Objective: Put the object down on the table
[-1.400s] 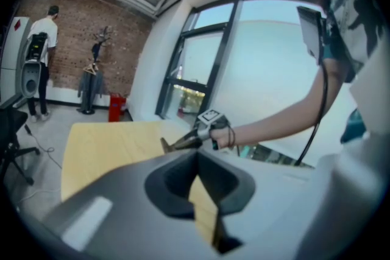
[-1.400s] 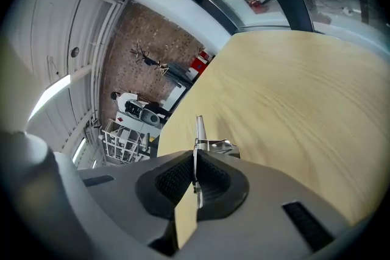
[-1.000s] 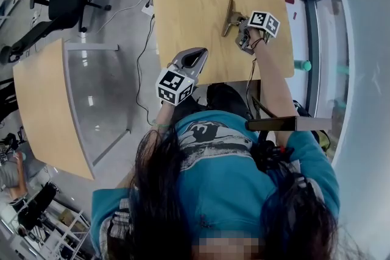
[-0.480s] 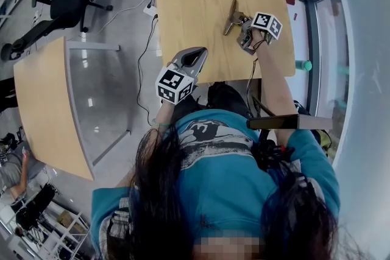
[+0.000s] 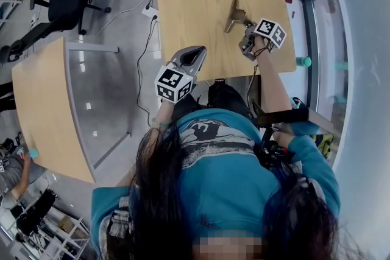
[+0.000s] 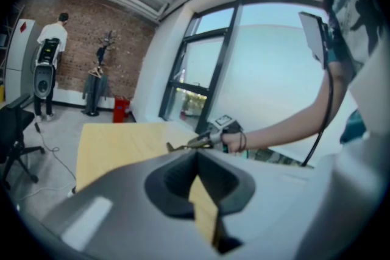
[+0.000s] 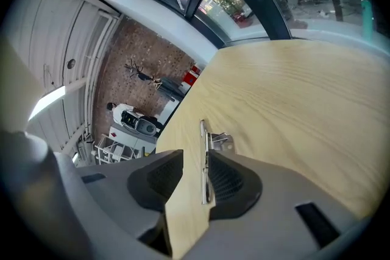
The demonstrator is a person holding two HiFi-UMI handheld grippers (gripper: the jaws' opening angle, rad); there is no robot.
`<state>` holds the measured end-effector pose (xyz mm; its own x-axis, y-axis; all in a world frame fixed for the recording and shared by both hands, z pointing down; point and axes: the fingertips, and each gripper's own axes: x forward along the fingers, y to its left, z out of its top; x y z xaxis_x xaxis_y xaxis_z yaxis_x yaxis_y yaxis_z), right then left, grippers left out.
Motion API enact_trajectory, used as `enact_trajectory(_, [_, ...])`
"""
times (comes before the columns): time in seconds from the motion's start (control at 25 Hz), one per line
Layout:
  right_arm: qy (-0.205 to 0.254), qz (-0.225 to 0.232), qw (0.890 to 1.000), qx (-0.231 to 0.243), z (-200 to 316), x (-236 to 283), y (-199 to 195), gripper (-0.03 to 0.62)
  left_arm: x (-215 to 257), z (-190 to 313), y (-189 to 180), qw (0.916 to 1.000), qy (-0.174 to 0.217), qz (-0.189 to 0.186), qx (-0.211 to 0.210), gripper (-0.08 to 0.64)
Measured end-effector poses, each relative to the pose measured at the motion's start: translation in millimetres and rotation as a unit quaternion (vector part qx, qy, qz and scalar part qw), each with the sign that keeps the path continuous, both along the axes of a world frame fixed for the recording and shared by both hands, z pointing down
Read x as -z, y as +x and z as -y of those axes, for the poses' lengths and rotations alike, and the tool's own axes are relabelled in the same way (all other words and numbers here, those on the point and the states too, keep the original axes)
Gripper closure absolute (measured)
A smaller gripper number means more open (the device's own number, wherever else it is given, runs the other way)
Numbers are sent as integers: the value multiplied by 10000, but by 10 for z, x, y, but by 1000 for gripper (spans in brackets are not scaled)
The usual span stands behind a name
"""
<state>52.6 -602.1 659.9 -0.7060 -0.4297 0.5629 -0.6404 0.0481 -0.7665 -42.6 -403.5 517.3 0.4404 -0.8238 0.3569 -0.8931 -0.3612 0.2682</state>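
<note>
table (image 5: 195,3) is pale wood-grain, clip (image 5: 234,14) dull brass, marker cubes (image 5: 174,83) black-and-white squares.

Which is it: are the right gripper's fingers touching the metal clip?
Cannot tell. Right gripper view: metal clip stands between the open fingers, clear of one, its edge against the other.

The right gripper (image 7: 194,173), which was clamped on the clip (image 5: 234,13), has just opened its jaws wide, leaving the clip on the worktop (image 5: 195,3) with its handle between them, and has drawn back slightly.
</note>
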Motion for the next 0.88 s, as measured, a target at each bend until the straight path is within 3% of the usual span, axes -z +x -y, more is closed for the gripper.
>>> enact_trajectory(0.2, [342, -25, 9991, -229, -282, 261, 112, 463, 26, -115, -58, 10000, 77, -43, -46, 557])
enact_trajectory(0.6, [780, 900, 9925, -286, -1145, 1131, -419, 511, 155, -395, -294, 9987, 362, -163, -309, 557])
enact_trajectory(0.88, [887, 907, 9914, -313, -1835, 1288, -674, 555, 213, -727, -459, 9958, 455, -151, -777, 557])
